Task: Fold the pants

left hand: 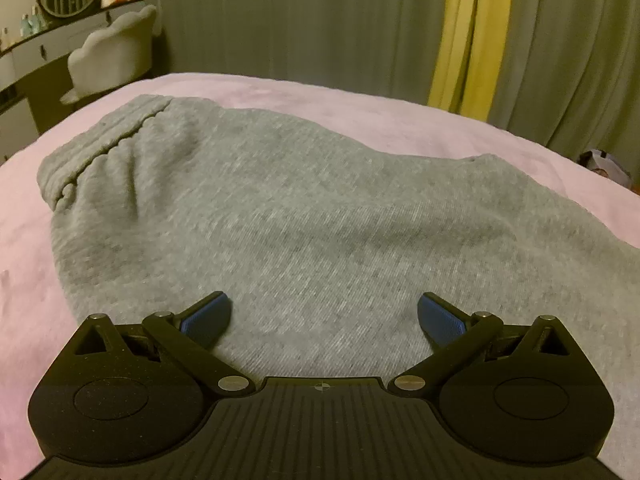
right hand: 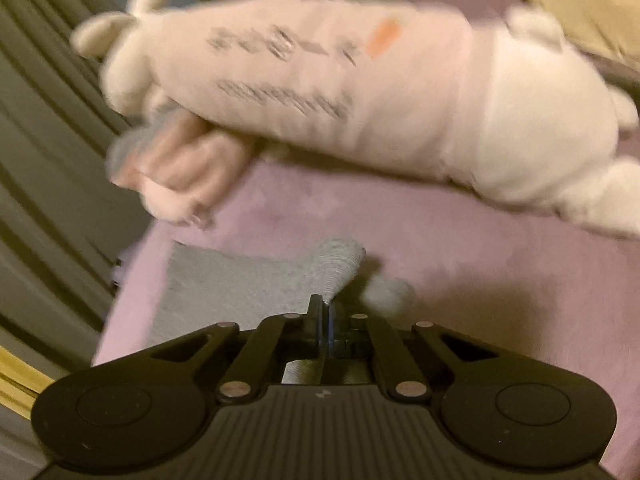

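A pink bed cover [left hand: 360,120] fills both views, and on it lie the grey pants [left hand: 280,208], spread flat across most of the left wrist view. Their long axis runs from the ribbed waistband [left hand: 92,148] at the far left, diagonally toward the near right, where the fabric leaves the frame; the waistband end points toward the dressing table [left hand: 36,52] and the pale chair [left hand: 112,56] beside it. Grey curtains [left hand: 280,20] with a yellow strip [left hand: 468,40] hang behind the bed. In the right wrist view a long white plush toy [right hand: 360,100] lies across the far part of the cover, well apart from the pants, its printing blurred. Nearer, one ribbed cuff [right hand: 340,268] of the pants rises off the cover into the right gripper [right hand: 324,312], whose fingers are pressed together on that ribbed fabric; the leg trails away to the left, flat on the bed. A second patch of grey just right of the fingers is too smeared to tell what part it is. The left gripper [left hand: 324,316] hangs over the pants' mid section with its blue pads [left hand: 208,316] wide apart, grey cloth showing between and beneath them, neither pad visibly pressing on it.
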Motion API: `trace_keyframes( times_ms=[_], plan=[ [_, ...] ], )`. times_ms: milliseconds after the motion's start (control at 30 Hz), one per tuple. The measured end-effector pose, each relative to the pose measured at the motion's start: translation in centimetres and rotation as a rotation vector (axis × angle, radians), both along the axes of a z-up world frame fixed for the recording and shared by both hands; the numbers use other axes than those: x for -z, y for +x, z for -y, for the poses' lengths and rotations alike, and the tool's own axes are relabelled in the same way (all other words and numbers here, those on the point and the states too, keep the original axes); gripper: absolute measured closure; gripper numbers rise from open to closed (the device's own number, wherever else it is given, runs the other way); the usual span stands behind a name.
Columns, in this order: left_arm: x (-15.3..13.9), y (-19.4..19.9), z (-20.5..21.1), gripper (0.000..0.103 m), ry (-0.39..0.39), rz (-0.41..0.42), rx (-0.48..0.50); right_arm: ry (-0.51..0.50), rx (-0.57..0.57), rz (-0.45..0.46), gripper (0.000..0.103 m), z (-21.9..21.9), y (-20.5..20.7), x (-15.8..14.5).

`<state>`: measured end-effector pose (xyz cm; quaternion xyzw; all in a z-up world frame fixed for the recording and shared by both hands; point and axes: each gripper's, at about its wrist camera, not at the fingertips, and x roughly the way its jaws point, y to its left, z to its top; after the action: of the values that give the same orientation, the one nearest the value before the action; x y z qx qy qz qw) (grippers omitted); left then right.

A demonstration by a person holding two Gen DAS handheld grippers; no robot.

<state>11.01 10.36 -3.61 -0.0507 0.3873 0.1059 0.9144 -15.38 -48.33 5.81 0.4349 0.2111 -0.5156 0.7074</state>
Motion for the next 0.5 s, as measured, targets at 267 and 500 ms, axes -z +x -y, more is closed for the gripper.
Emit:
trace_keyframes(
  times_ms=[267,500],
  plan=[
    [0.1,0.1,-0.1,0.0,0.001,0.001,0.004,0.131,0.216,0.267,0.019,0.7,-5.1,2.1],
    [0.1,0.0,-0.1,0.0,-0.003,0.003,0.005,0.112,0.053,0.172,0.008,0.0,-2.3,1.6]
  ],
)
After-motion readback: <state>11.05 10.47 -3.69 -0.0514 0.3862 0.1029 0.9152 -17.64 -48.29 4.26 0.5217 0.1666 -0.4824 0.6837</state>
